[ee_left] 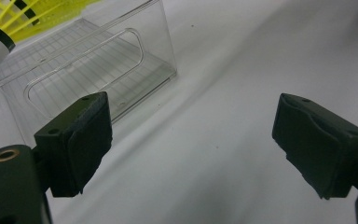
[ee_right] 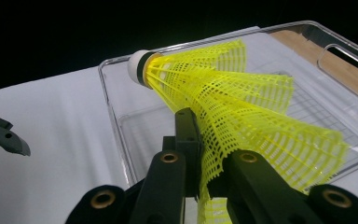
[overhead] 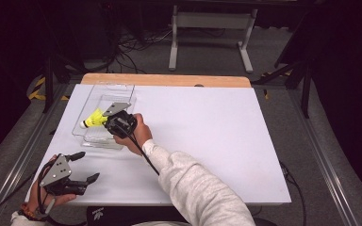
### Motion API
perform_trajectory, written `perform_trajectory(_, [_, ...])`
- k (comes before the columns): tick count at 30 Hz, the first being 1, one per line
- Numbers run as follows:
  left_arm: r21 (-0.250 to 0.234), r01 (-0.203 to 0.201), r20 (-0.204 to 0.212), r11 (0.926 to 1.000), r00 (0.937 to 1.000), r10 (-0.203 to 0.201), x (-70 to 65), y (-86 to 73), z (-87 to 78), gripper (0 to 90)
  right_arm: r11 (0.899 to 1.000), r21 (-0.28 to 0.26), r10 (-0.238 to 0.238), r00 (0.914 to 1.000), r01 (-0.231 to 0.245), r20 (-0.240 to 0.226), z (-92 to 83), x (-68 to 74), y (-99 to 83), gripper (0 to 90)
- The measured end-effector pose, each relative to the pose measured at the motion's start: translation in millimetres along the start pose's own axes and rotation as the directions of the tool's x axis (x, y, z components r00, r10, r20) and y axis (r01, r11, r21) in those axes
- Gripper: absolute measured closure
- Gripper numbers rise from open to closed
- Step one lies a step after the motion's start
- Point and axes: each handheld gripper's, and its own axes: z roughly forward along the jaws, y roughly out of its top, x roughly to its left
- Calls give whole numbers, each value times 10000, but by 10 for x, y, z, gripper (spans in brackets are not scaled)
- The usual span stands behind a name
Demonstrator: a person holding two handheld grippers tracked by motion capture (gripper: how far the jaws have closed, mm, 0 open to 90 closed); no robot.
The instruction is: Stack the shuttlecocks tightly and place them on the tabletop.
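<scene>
A yellow shuttlecock [overhead: 94, 119] with a white cork tip hangs over the clear plastic bin [overhead: 107, 89] at the table's left. My right gripper [overhead: 108, 120] is shut on its mesh skirt [ee_right: 242, 112], the cork pointing away to the left. The jaws pinch the skirt's edge in the right gripper view, above the bin's ribbed floor [ee_right: 307, 109]. My left gripper [overhead: 87, 166] rests near the table's front left corner, open with nothing between its pads [ee_left: 81, 140]. It faces the bin's near wall [ee_left: 88, 70], where the shuttlecock [ee_left: 9, 18] shows at top left.
A white sheet [overhead: 217, 136] covers the table, with a wooden strip [overhead: 169, 80] along the far edge. Beyond it are a dark floor, cables and a white metal stand [overhead: 212, 28]. A grey rail [overhead: 330, 174] runs along the right side.
</scene>
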Motion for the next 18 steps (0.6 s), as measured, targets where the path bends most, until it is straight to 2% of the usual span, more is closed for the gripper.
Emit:
perform_trajectory(11, [36, -20, 16, 10000, 10000, 20, -2, -1, -2, 131, 9988, 414, -266, 9992, 278, -289, 116, 53, -11, 871])
perform_trajectory(18, [28, 4, 48, 10000, 10000, -4, -3, -4, -1, 131, 9974, 687, -192, 9991, 218, -377, 190, 56, -45, 869])
